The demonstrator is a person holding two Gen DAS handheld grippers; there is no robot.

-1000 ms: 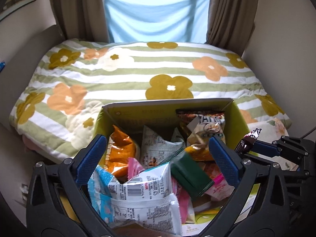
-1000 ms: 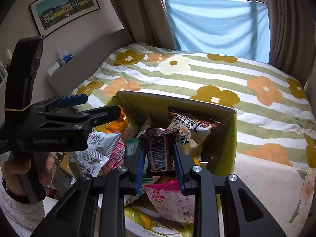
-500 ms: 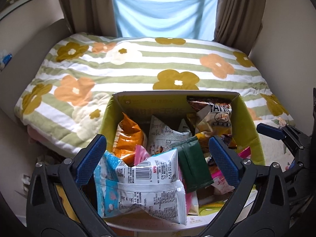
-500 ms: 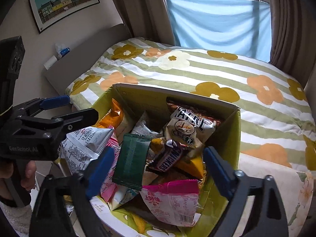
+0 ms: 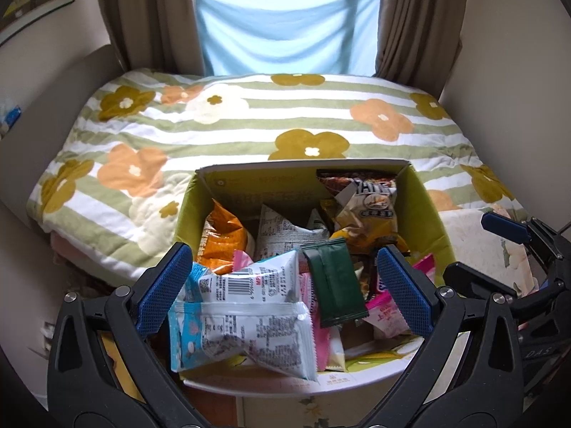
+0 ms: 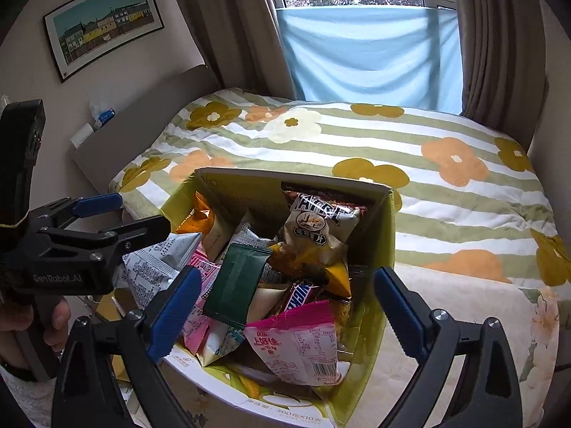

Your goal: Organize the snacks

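- While both tools hang above the open cardboard box (image 6: 292, 404), the right gripper (image 6: 289, 308) stands wide apart and empty, low in the right wrist frame; the left gripper (image 5: 289, 289) is likewise spread with nothing between its pads, low in the left wrist frame.
- Directly under the right gripper, at lower centre, lies a chocolate bar (image 6: 301, 296) wedged among the packets, its long axis slanting up to the right; the right hand looks nearer to it than the left.
- Beside it, a pink packet (image 6: 303, 347) lies below, a dark green sachet (image 6: 237, 287) to the left, and a chips bag (image 6: 319, 228) leans against the far wall.
- From the left wrist, a white and blue packet (image 5: 242, 317) fills the near left of the box.
- Beyond the box, mid-frame, spreads a flowered, striped quilt (image 6: 428, 185) on a bed; further up hang brown curtains (image 6: 228, 25), a blue cloth (image 6: 371, 53) across the window, and a framed picture (image 6: 103, 25) at upper left.
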